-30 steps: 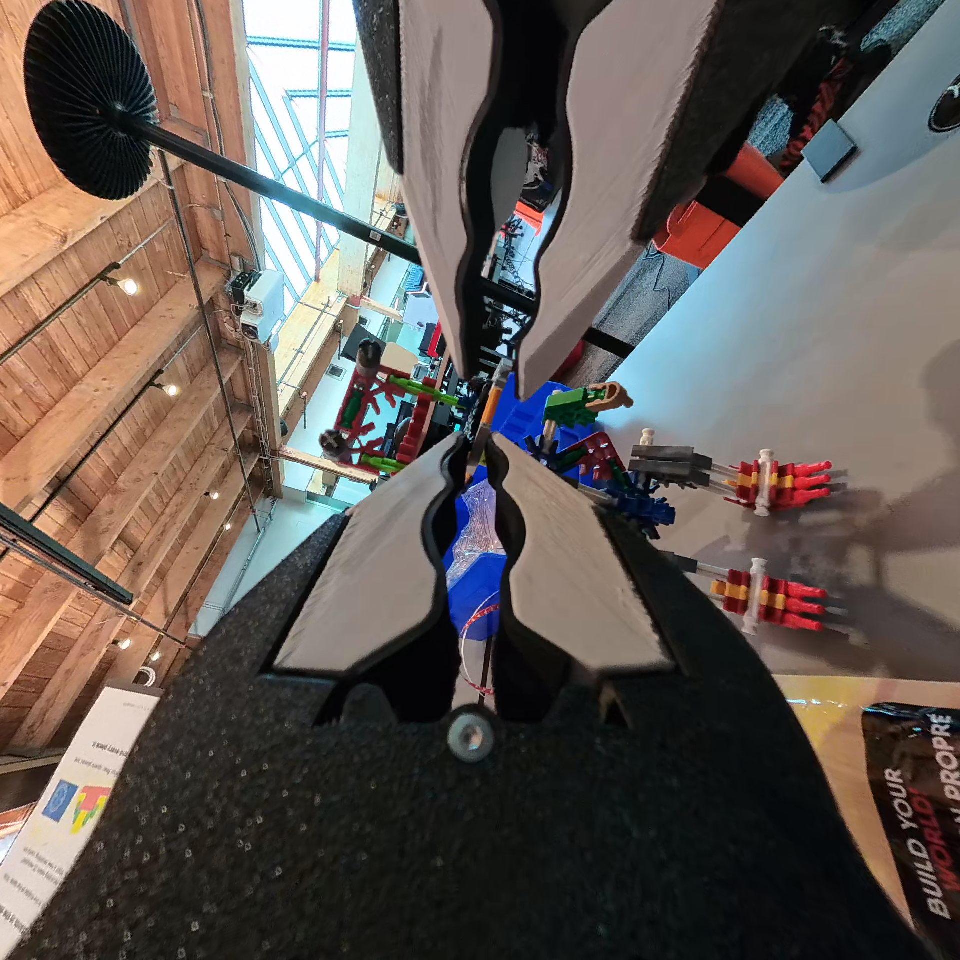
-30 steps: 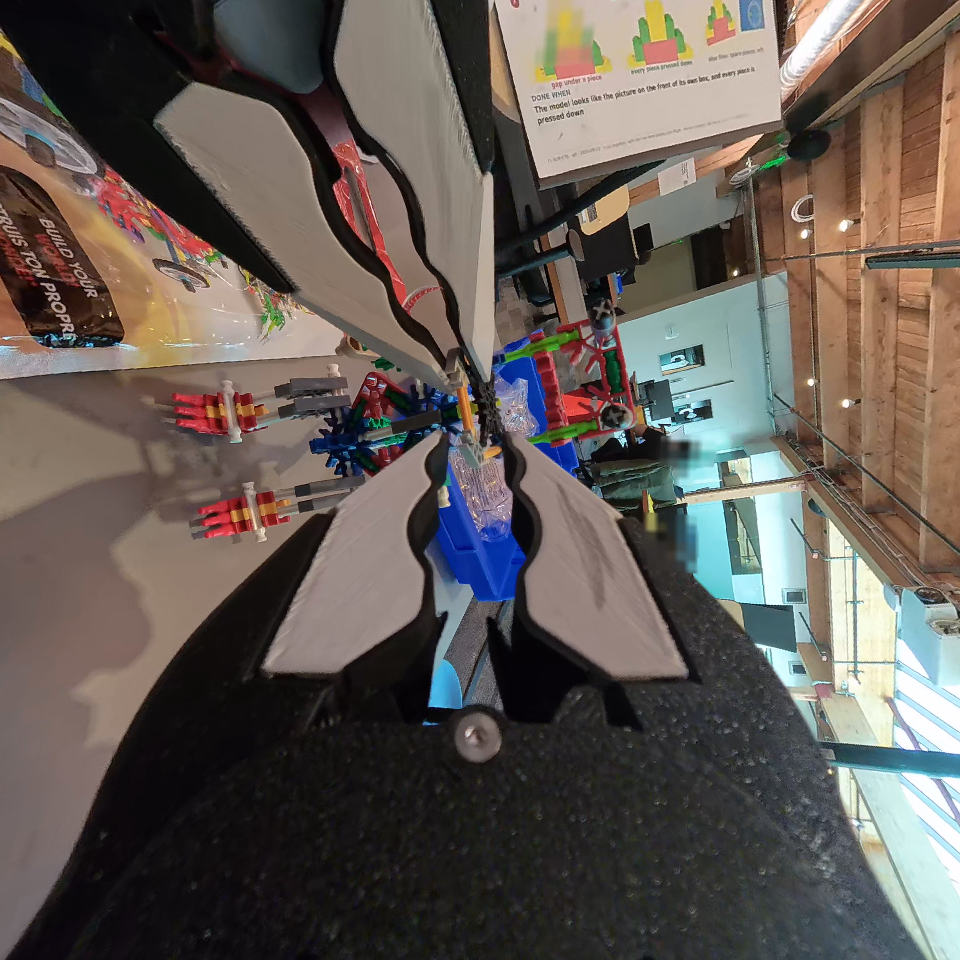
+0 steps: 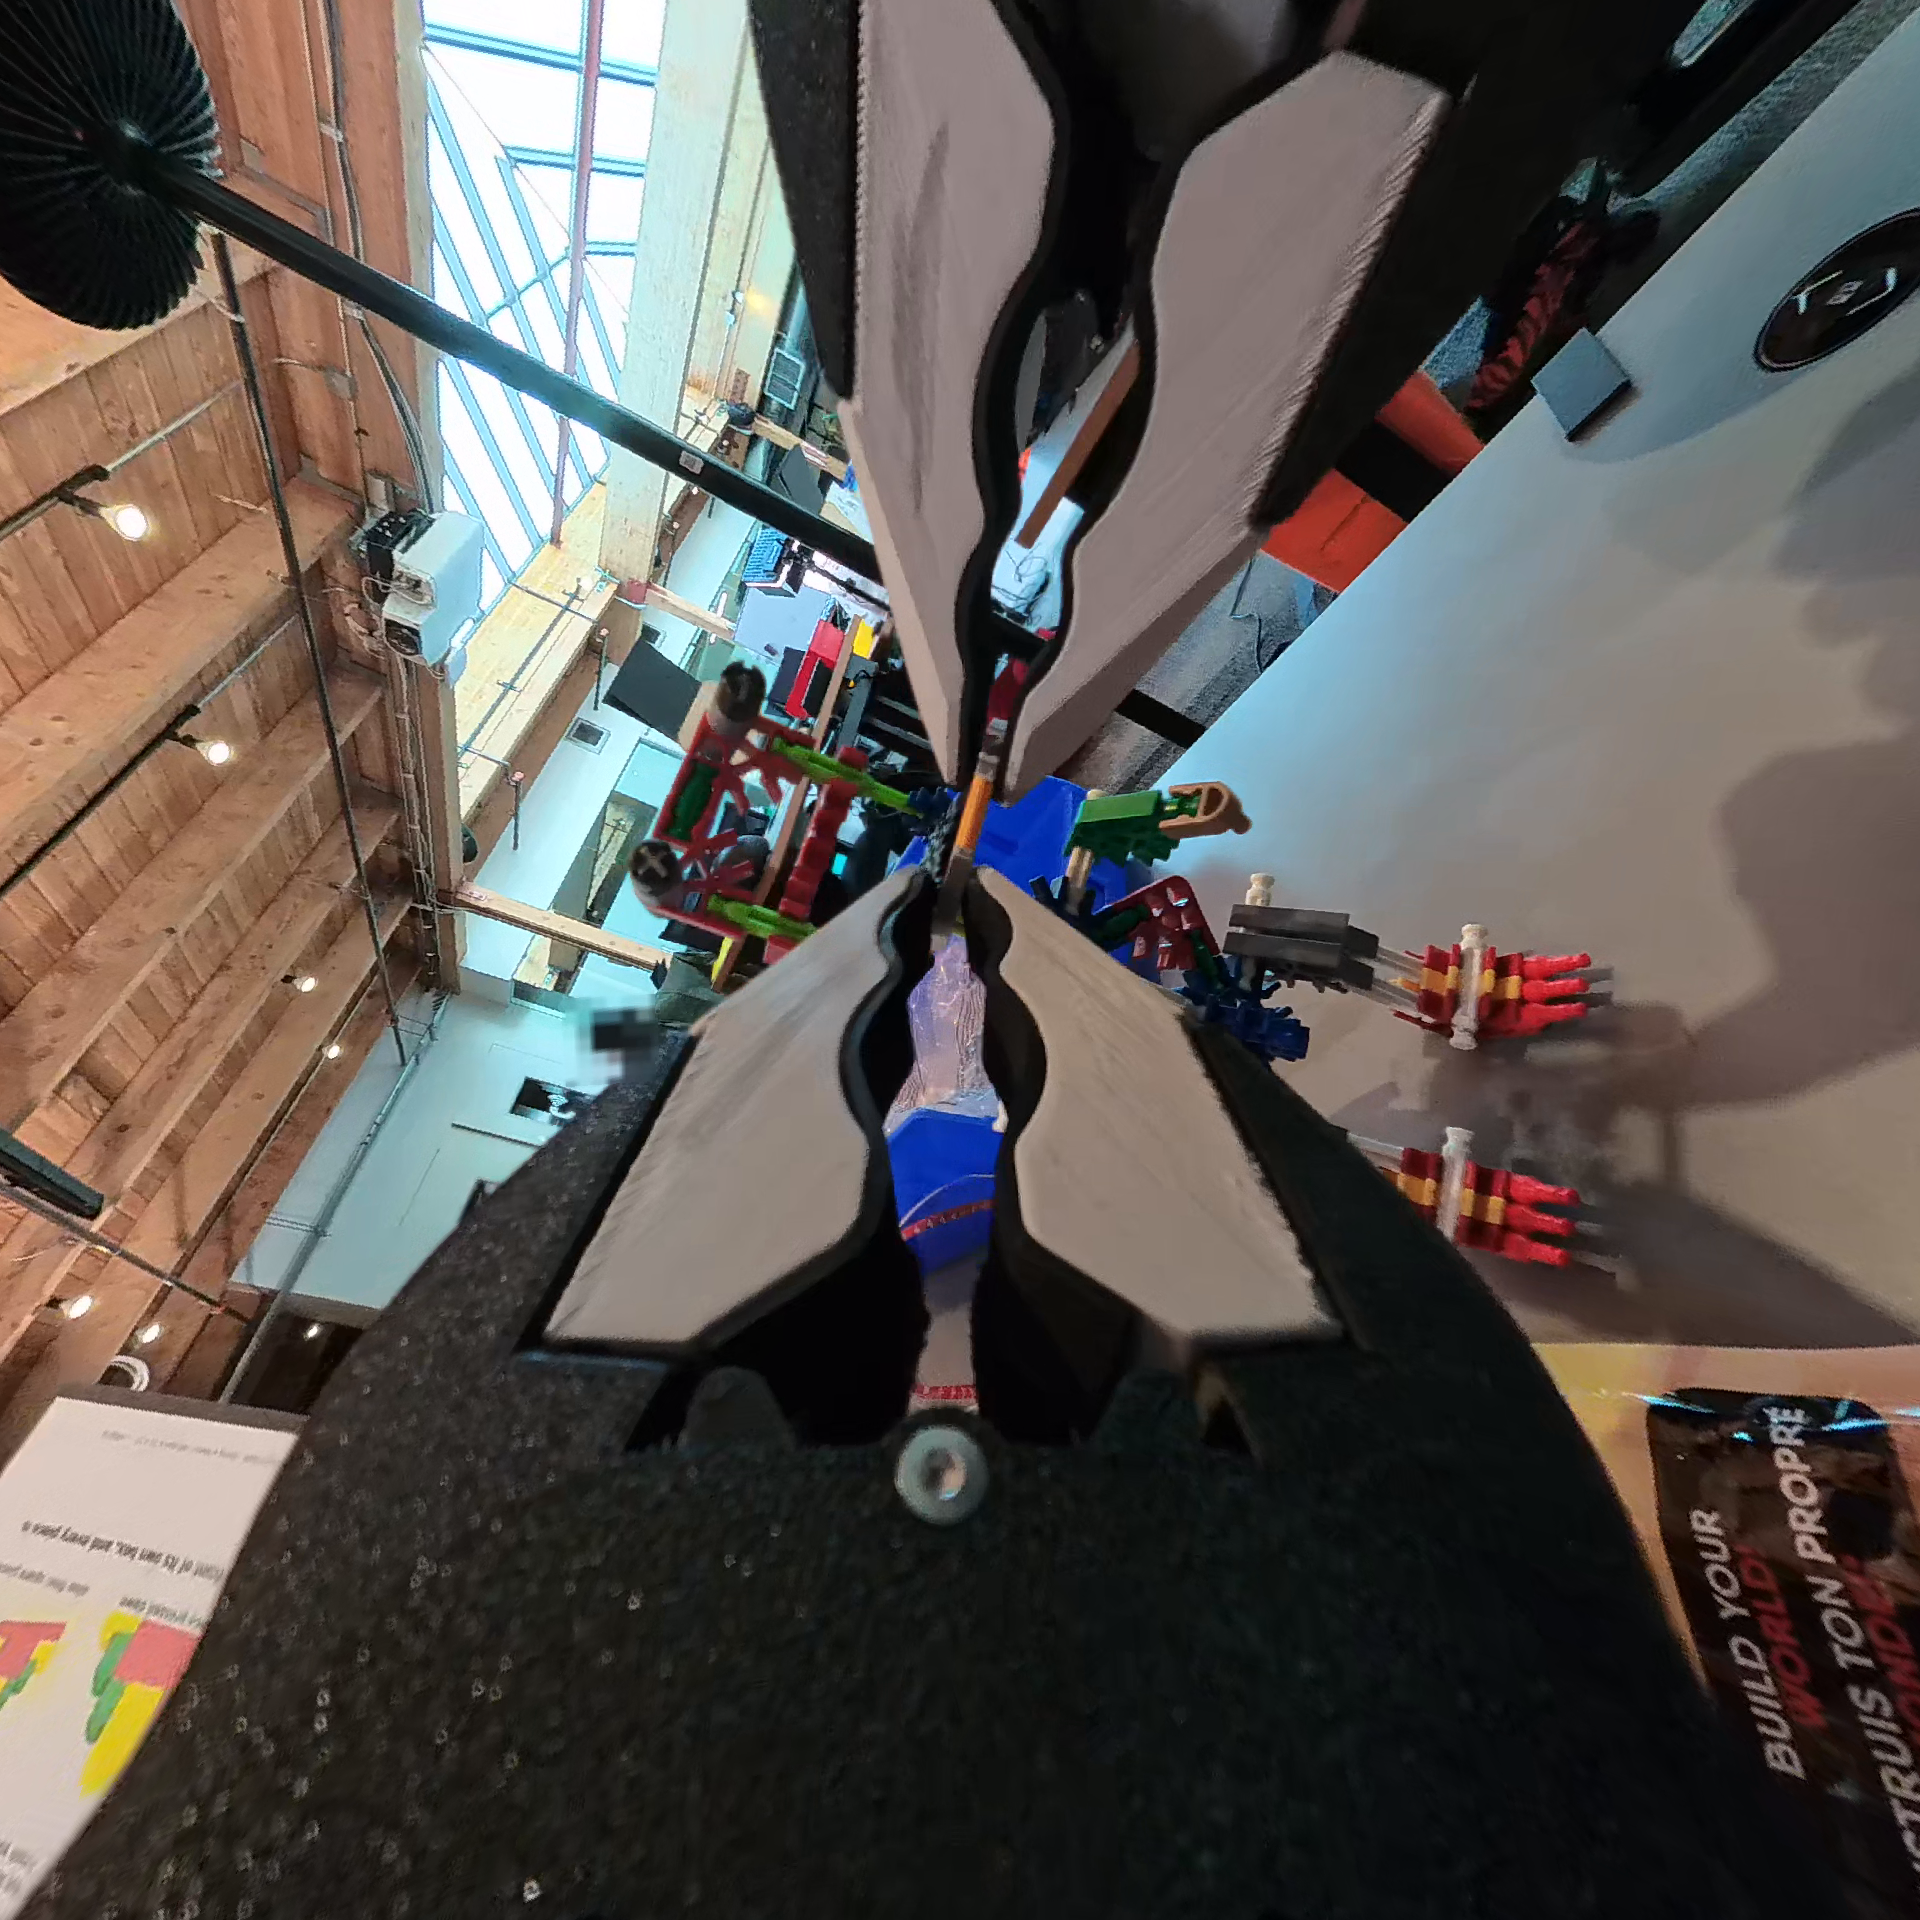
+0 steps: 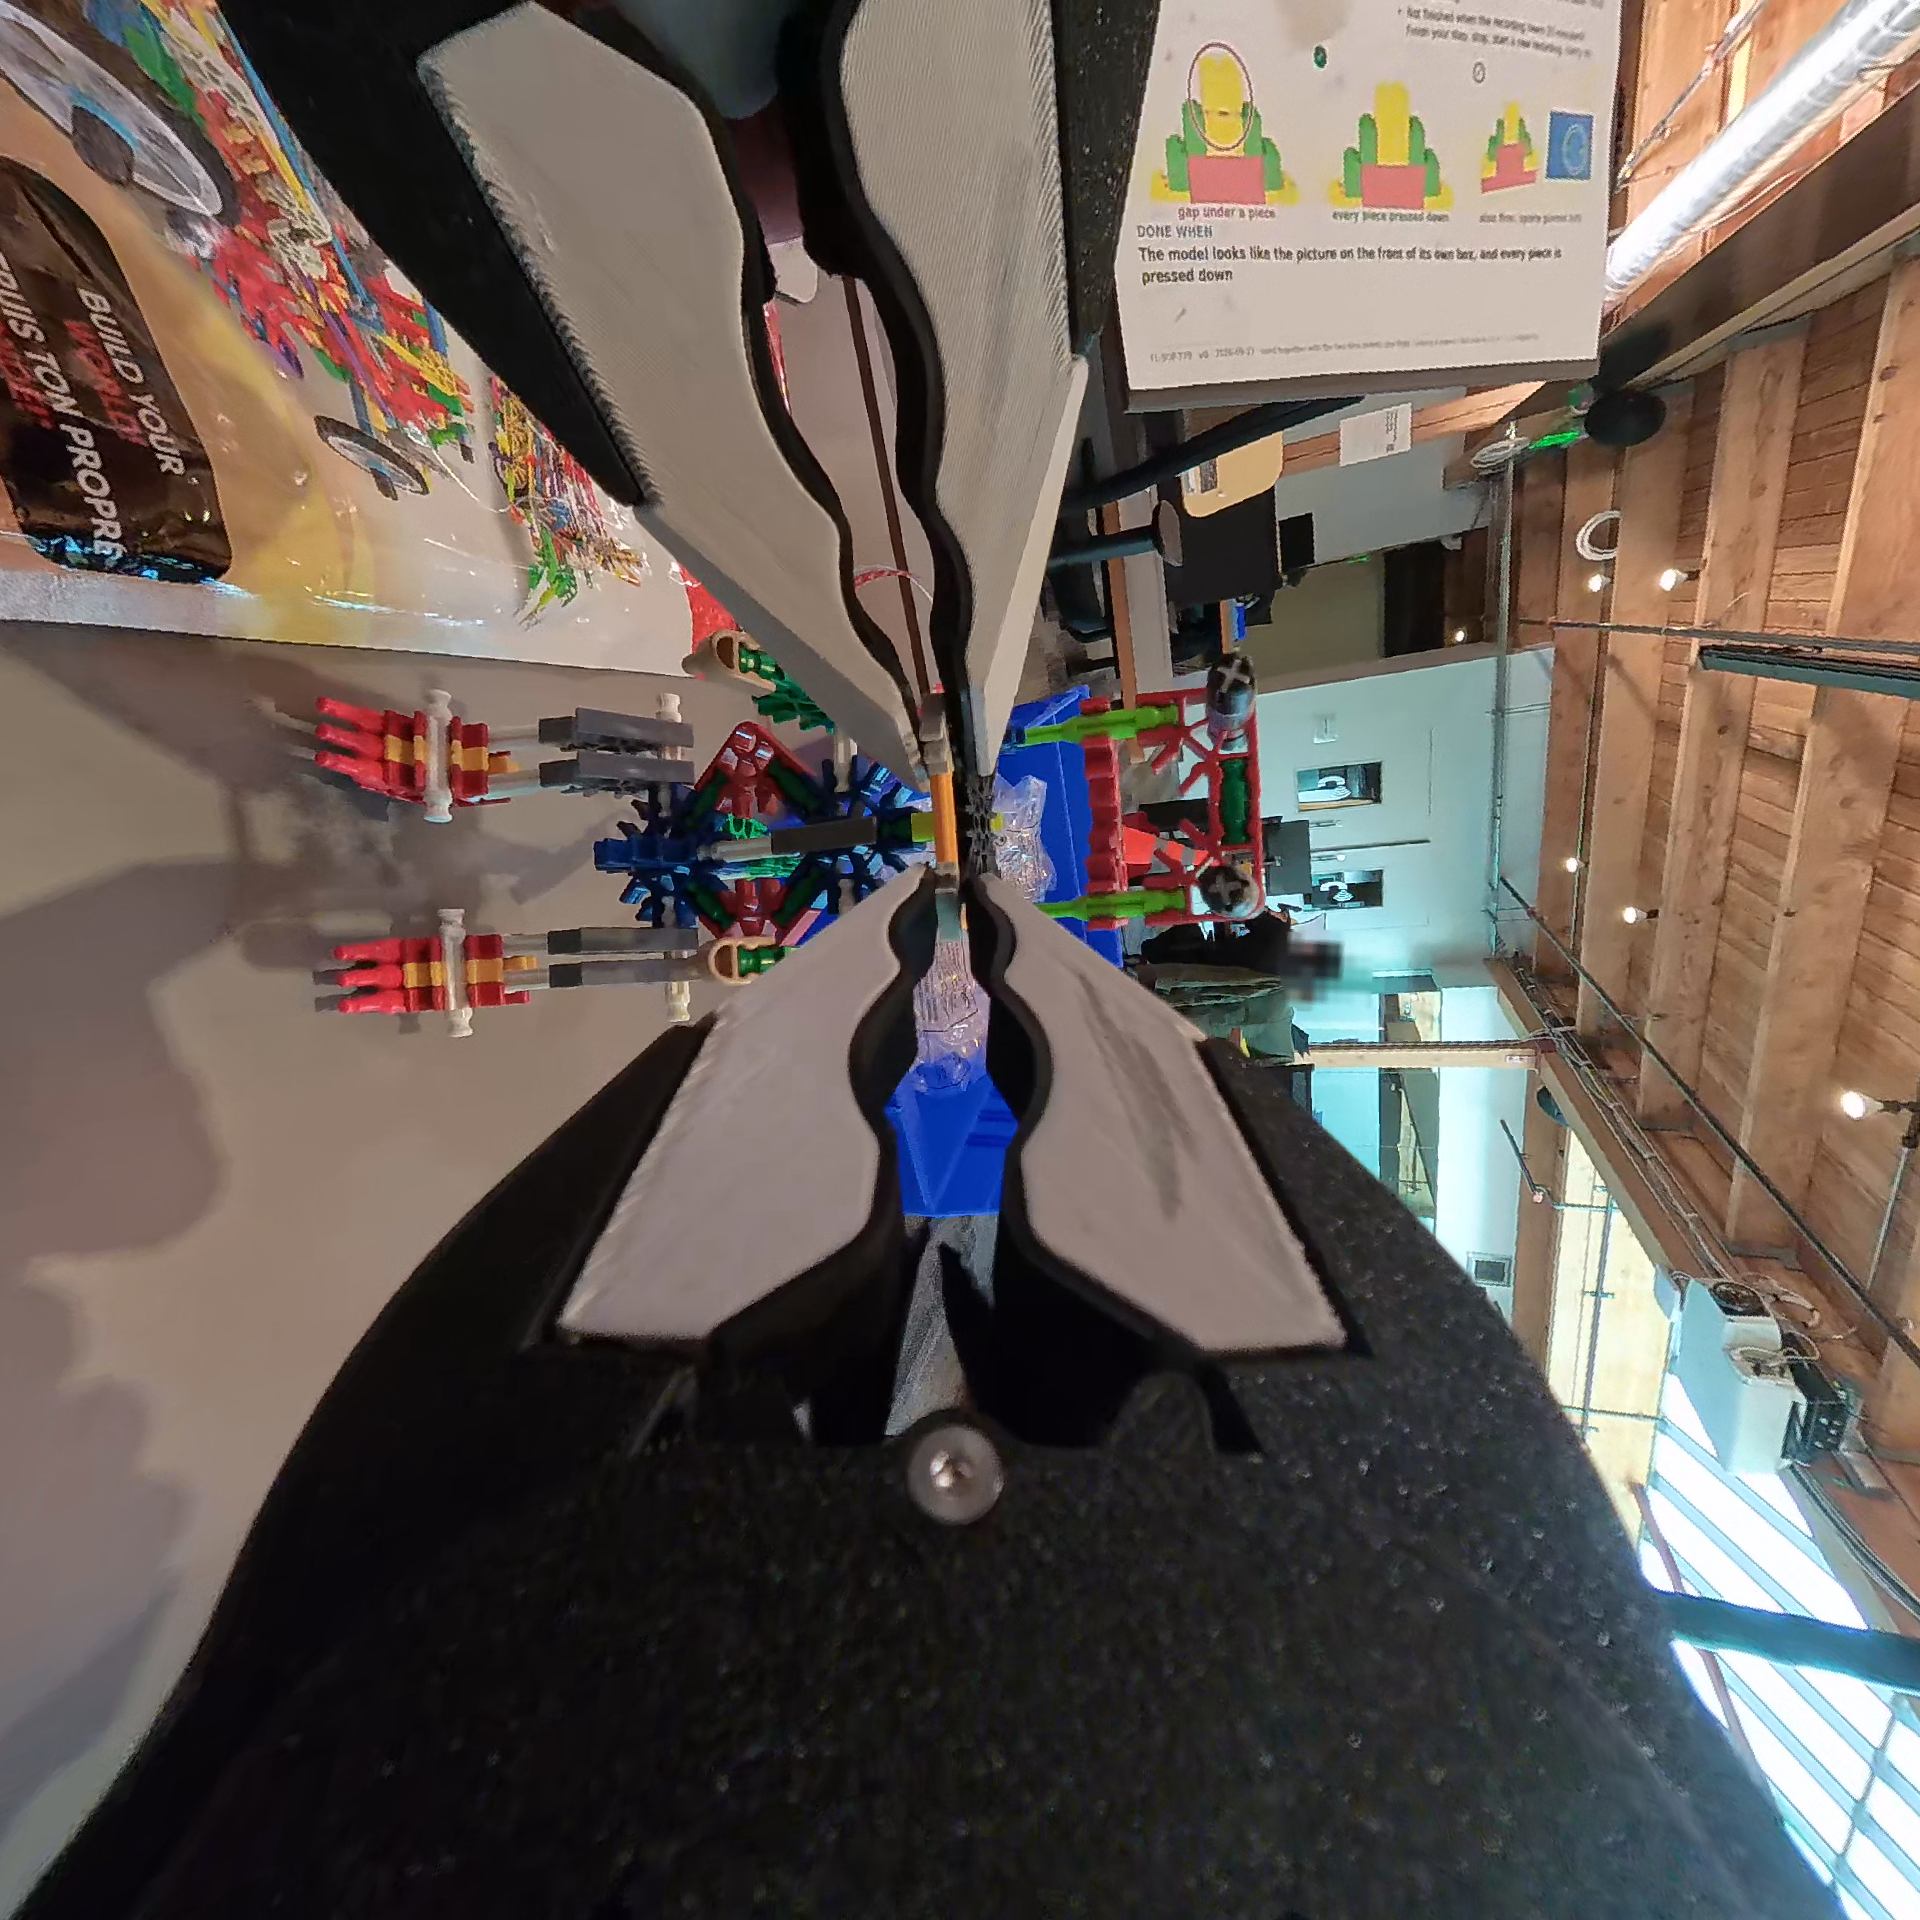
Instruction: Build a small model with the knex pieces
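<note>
My two grippers meet tip to tip above the grey table point(image 3: 1558, 675). A short orange rod point(image 3: 972, 821) with grey ends spans the gap between them. My left gripper point(image 3: 948, 902) is shut on its near end in the left wrist view, and the right gripper point(image 3: 987, 748) comes down from the top onto the far end. In the right wrist view my right gripper point(image 4: 948, 902) is shut on the orange rod point(image 4: 943, 821), and the left gripper point(image 4: 940, 727) holds the other end. A small black toothed piece point(image 4: 977, 821) sits beside the rod.
On the table lie two red and yellow rod assemblies point(image 4: 416, 753) point(image 4: 426, 971), a blue, red and green connector cluster point(image 4: 748, 831) and a blue bin point(image 4: 1049, 790). A red frame with green rods and wheels point(image 4: 1184, 821) stands behind. A printed box point(image 4: 260, 364) and an instruction sheet point(image 4: 1371, 187) are near. The grippers are tip to tip, or close to it.
Both grippers stay shut on the orange rod. The rod now lies straighter in line between the two sets of tips, and both views have shifted slightly.
</note>
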A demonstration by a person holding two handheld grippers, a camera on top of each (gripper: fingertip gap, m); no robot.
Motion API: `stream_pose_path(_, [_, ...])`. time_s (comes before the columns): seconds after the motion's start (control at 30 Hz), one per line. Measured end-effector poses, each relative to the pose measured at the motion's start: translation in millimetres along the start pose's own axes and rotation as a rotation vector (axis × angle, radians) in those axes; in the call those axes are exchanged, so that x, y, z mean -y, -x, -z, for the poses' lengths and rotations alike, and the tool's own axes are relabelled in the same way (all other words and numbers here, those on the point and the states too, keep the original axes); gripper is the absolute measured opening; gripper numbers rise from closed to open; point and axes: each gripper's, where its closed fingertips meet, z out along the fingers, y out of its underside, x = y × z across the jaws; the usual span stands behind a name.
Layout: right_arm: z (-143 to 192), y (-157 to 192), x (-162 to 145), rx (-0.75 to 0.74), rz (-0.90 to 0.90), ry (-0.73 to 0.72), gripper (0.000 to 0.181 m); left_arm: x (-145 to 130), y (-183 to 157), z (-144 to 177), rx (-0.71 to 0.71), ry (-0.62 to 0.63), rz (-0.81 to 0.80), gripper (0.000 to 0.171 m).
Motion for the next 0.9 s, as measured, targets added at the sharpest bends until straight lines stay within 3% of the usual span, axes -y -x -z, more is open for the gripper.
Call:
stream_pose_path(0.33, [-0.3, -1.7, -0.7, 0.023, 0.002, 0.011, 0.002, -0.1, 2.1, -0.9, -0.051, -0.004, 0.079, 0.004])
stream_pose_path(0.57, [-0.2, -3.0, -1.2, 0.021, -0.011, 0.020, 0.002, 1.9, 8.4, 0.0, 0.061, -0.019, -0.028, 0.009])
stream_pose_path(0.77, [0.0, -1.8, 0.0, 0.025, -0.009, 0.016, 0.002, 1.2, 4.9, 1.7, 0.030, 0.001, -0.116, 0.004])
stream_pose_path(0.9, [-1.2, -2.2, -1.4, 0.017, -0.004, 0.023, 0.002, 0.0, 4.3, 0.3, -0.012, 0.022, -0.080, 0.003])
